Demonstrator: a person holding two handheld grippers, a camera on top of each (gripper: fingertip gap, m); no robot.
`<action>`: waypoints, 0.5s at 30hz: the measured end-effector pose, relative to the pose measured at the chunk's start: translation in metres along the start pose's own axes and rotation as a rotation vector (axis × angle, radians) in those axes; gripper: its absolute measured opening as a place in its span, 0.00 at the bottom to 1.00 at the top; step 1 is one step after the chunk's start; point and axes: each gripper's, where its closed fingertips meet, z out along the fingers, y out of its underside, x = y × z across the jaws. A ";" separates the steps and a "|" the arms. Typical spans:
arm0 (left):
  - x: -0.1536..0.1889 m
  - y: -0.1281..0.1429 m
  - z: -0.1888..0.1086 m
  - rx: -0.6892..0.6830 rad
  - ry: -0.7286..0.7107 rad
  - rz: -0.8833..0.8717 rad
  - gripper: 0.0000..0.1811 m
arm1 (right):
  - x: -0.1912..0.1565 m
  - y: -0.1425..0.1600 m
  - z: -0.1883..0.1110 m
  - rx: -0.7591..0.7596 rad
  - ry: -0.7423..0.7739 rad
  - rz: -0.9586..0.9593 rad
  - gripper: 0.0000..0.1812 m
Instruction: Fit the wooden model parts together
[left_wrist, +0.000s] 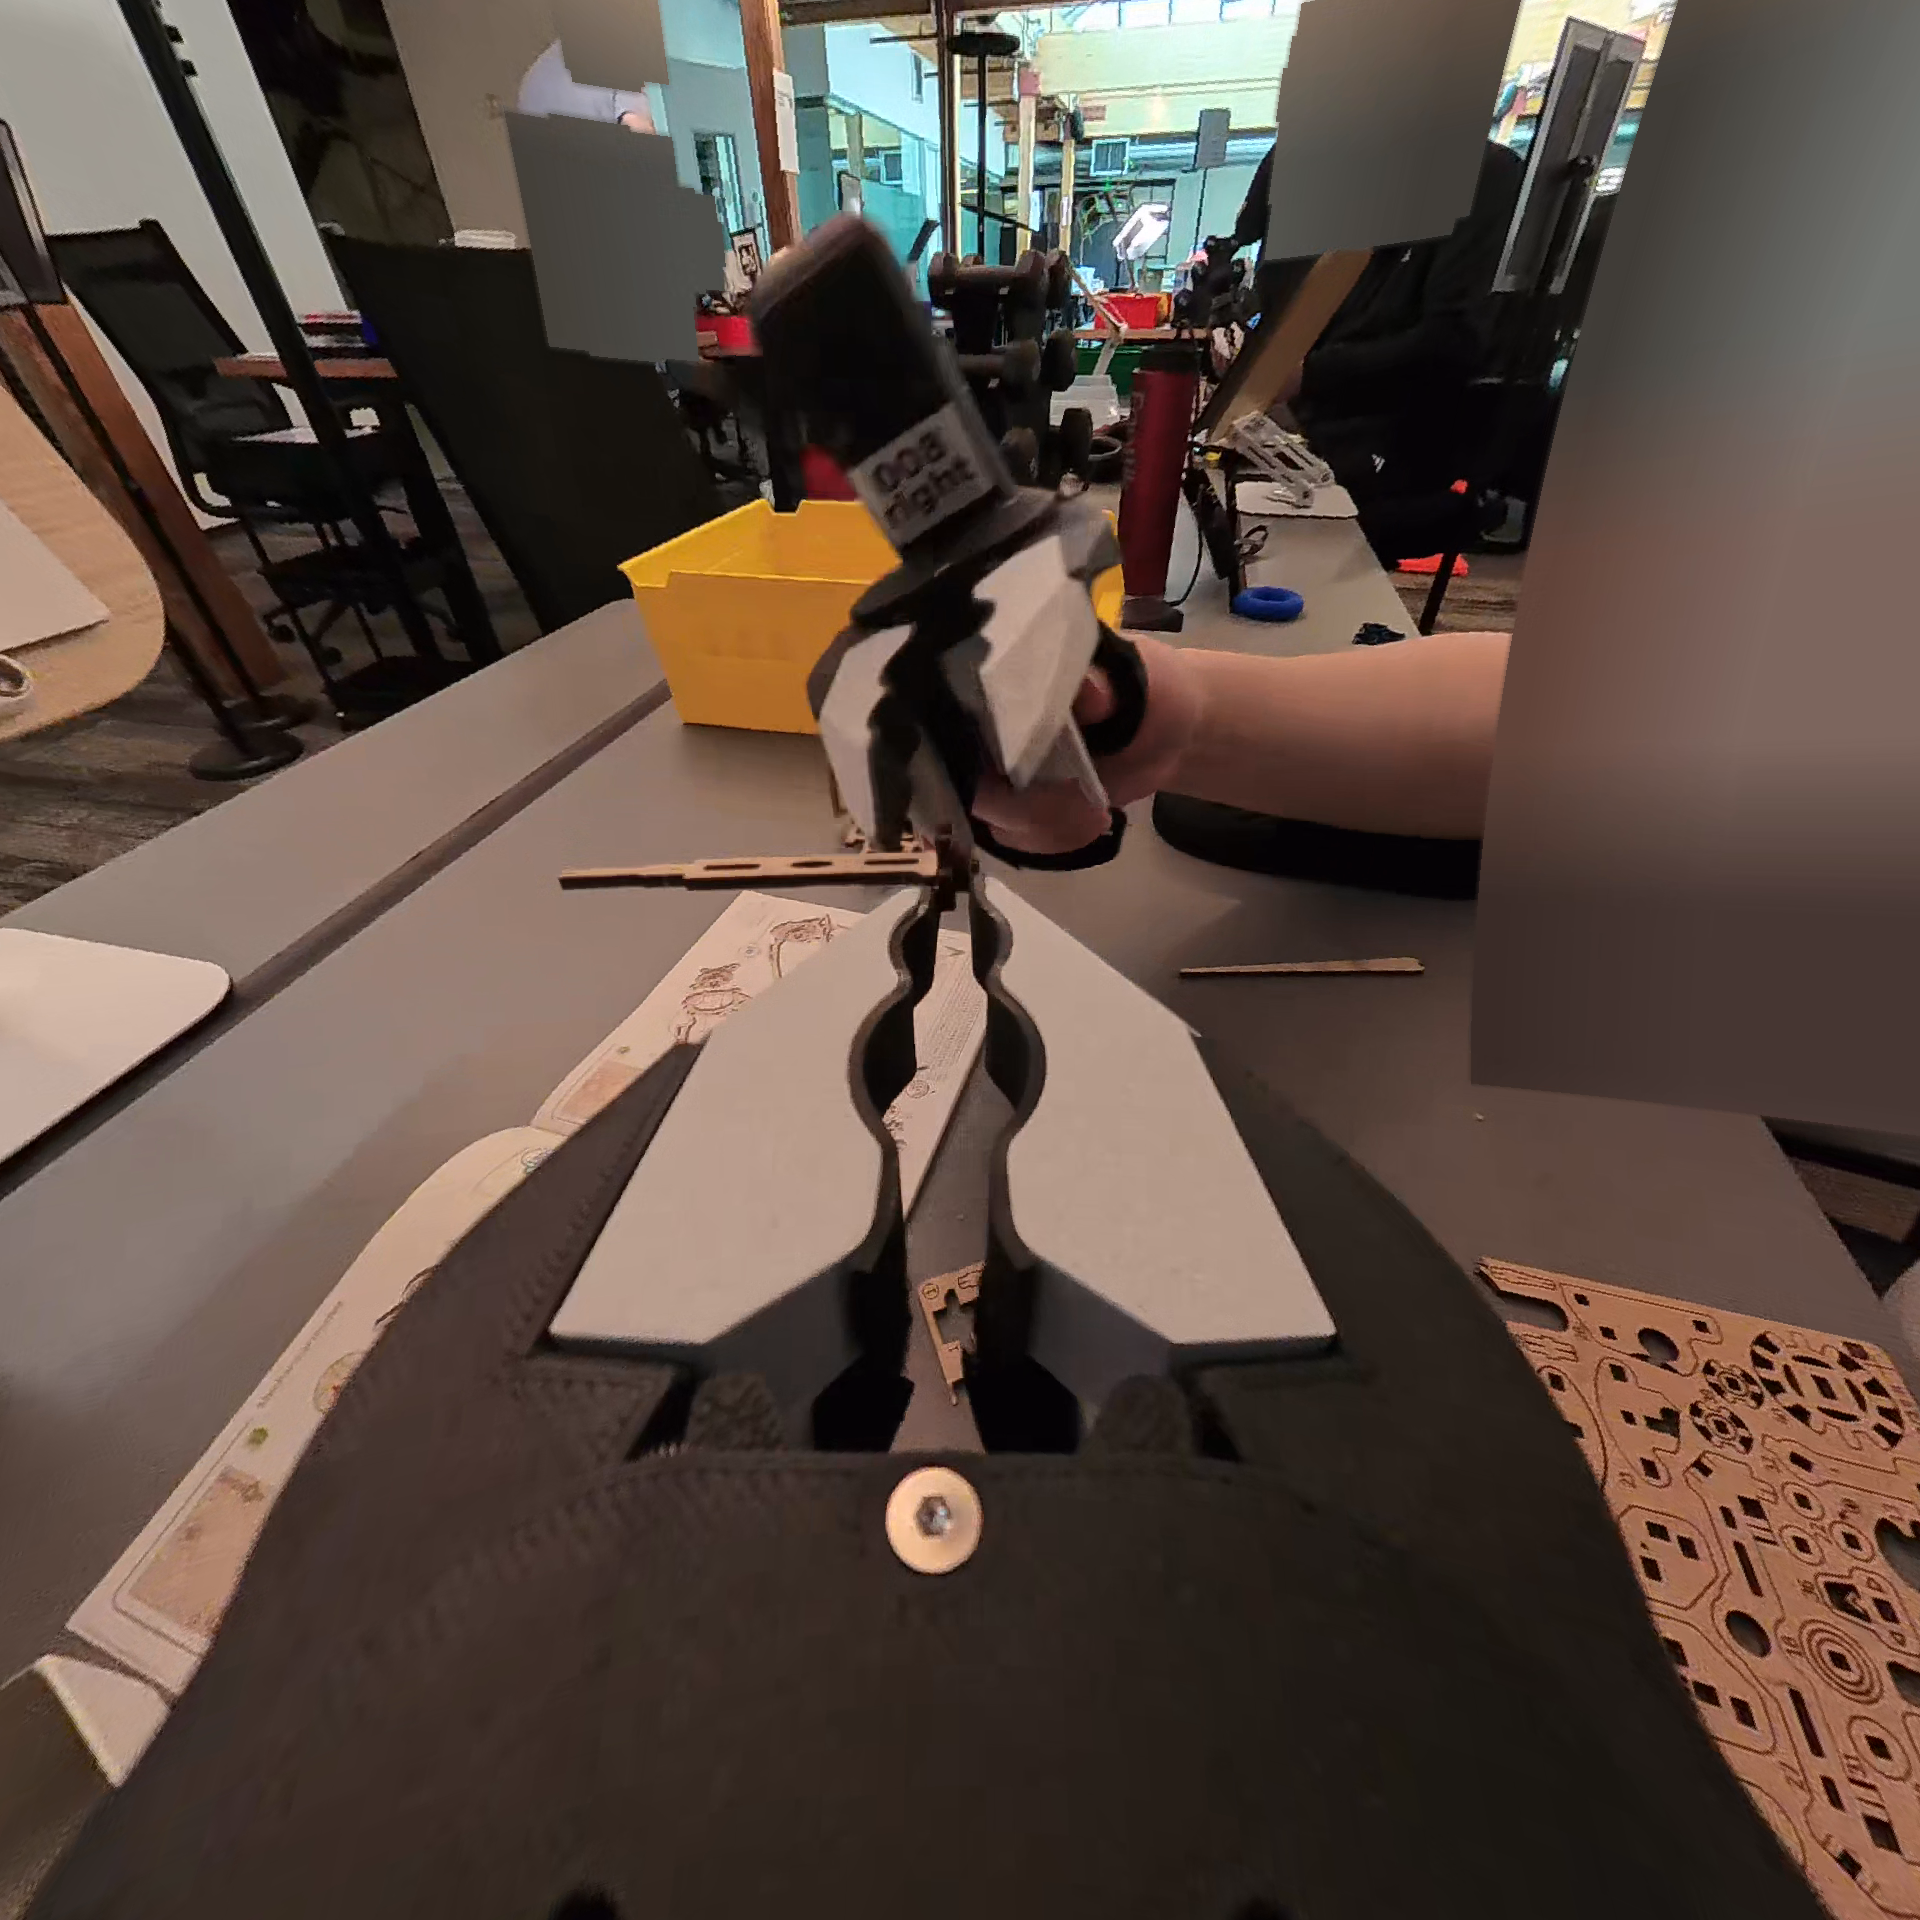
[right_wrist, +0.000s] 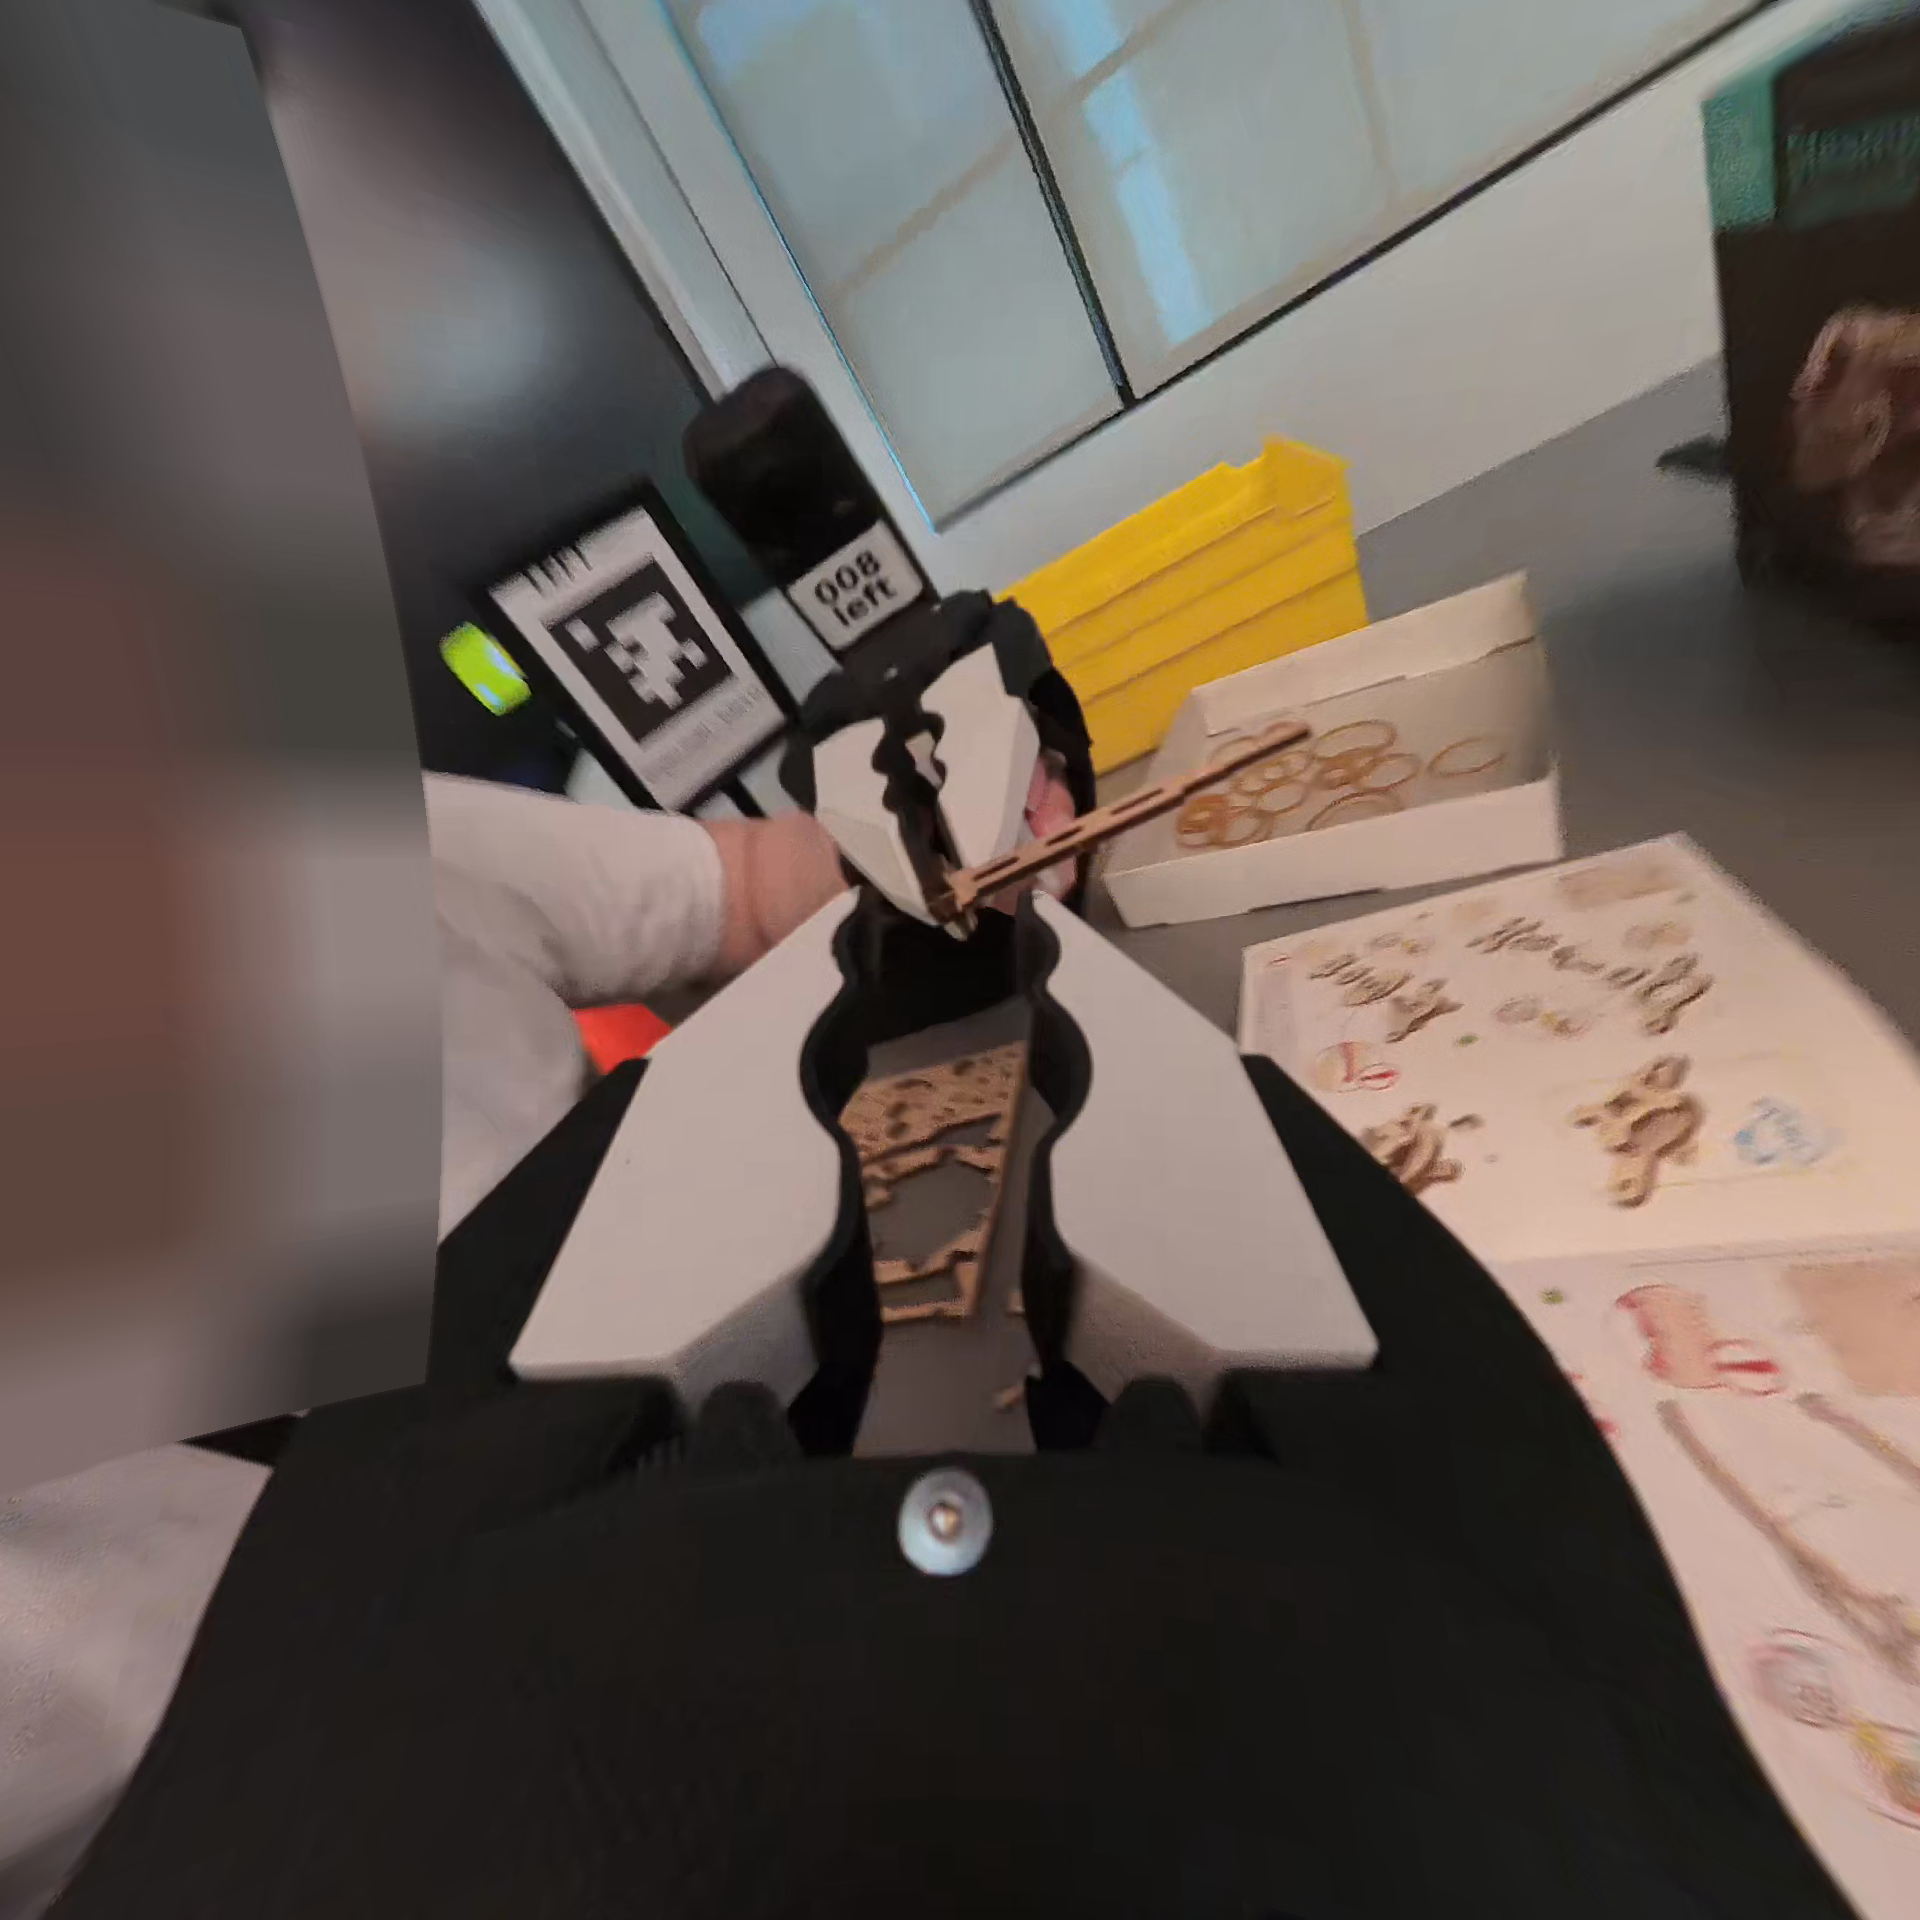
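My left gripper (left_wrist: 948, 899) is shut on one end of a long slotted wooden strip (left_wrist: 748, 868), which it holds level above the grey table (left_wrist: 416, 987). A small wooden cross piece (left_wrist: 945, 847) sits at that end, blurred. The right gripper (left_wrist: 925, 831), held by a hand, points down at the same joint. In the right wrist view the strip (right_wrist: 1101, 831) sticks out to the right from the left gripper (right_wrist: 940, 904). My right gripper (right_wrist: 948, 906) has its jaws apart around the left gripper's tip, and I see nothing held in them.
A yellow bin (left_wrist: 727, 623) stands behind the grippers. A white box (right_wrist: 1330, 883) of rubber bands and instruction sheets (right_wrist: 1558, 1039) lie to the right in the right wrist view. A laser-cut wooden sheet (left_wrist: 1745, 1507), a loose stick (left_wrist: 1299, 968) and a small part (left_wrist: 951, 1314) lie on the table. My two grippers' fingertips are within a few centimetres of each other.
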 end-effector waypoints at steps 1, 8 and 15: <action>0.001 0.000 0.000 0.003 0.006 -0.004 0.02 | 0.000 0.003 0.002 -0.025 0.042 -0.081 0.12; 0.005 -0.003 0.000 0.016 0.033 -0.037 0.02 | -0.005 0.008 0.008 -0.066 0.090 -0.205 0.04; 0.010 -0.003 0.001 0.003 0.046 0.015 0.04 | -0.009 0.006 0.007 -0.067 0.112 -0.308 0.04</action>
